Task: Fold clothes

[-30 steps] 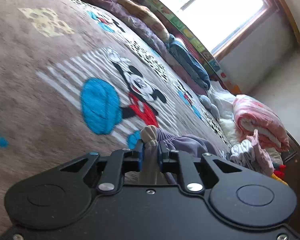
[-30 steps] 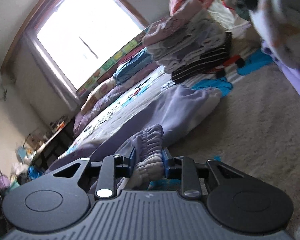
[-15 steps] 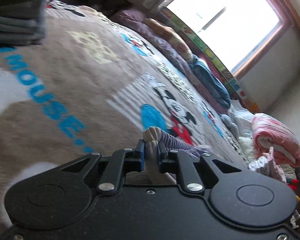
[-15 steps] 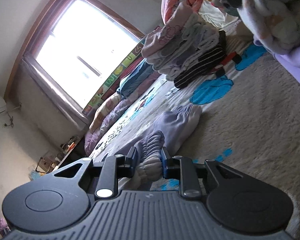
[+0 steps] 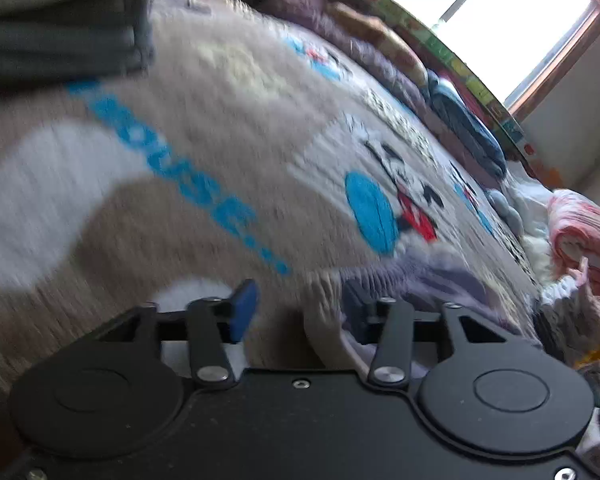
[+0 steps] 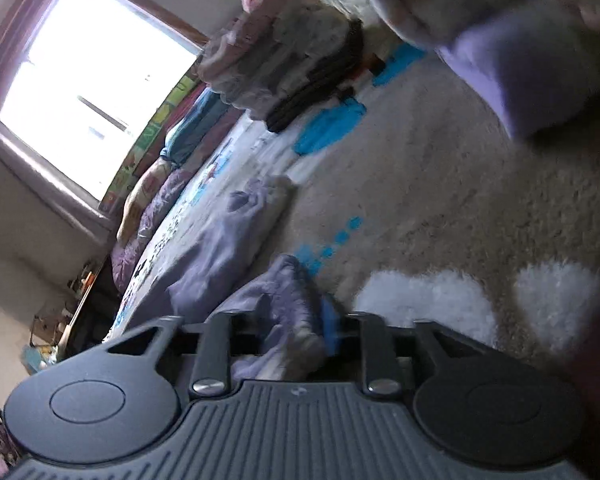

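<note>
Both views are blurred and tilted. The left gripper (image 5: 294, 312) has its jaws spread wide: one blue pad (image 5: 242, 308) stands clear on the left, and the ribbed cuff of the lavender garment (image 5: 404, 276) sits loose in the gap, close to the opposite finger. The rest of that garment lies crumpled on the bed just ahead and to the right of the gripper.

The right gripper (image 6: 284, 332) is also spread, with a bunched fold of the same lavender fabric (image 6: 228, 248) lying between its fingers against the blue pad (image 6: 330, 322); whether the pad actually presses it cannot be told. The cloth stretches away ahead and to the left in a long strip across the bed.

The bed is covered by a plush beige blanket (image 5: 172, 216) printed with blue letters, white patches and a cartoon mouse (image 5: 408, 196). Ahead-left of the left gripper sits a stack of folded grey clothes (image 5: 60, 32). Far ahead of the right gripper stands a taller pile of folded clothes (image 6: 284, 64), pale above and dark-striped below. Pillows and rolled bedding (image 5: 384, 52) line the far edge under a bright window (image 6: 88, 84) with a wooden frame. A pink folded quilt (image 5: 584, 232) lies far right of the left gripper.
</note>
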`<action>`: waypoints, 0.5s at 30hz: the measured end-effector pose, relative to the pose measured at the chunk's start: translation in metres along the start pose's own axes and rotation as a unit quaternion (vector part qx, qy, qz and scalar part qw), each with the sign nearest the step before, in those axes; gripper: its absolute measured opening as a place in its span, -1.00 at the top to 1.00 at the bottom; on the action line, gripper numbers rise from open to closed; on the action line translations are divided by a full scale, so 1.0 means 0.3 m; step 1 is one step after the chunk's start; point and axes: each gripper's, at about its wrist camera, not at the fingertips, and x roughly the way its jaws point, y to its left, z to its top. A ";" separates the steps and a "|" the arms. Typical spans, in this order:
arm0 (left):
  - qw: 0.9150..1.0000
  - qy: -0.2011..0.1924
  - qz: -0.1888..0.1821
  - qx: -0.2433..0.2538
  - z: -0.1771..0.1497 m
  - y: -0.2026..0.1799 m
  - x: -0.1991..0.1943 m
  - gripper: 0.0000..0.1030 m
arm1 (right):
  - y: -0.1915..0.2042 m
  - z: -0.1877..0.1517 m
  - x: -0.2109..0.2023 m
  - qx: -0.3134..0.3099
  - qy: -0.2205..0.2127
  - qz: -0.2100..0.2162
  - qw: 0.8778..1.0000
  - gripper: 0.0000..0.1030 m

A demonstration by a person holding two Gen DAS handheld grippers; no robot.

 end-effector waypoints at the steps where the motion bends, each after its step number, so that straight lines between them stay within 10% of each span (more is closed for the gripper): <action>1: 1.000 -0.008 -0.001 0.001 0.006 -0.006 -0.008 0.06 | 0.016 0.003 -0.012 -0.013 -0.009 0.006 1.000 -0.13; 8: 0.999 -0.027 -0.035 0.021 0.045 -0.087 0.005 0.05 | 0.109 0.056 -0.007 -0.120 -0.048 0.032 0.991 -0.13; 15: 0.995 -0.009 -0.088 0.042 0.095 -0.228 0.125 0.05 | 0.070 0.151 0.107 -0.094 -0.049 0.035 0.994 -0.14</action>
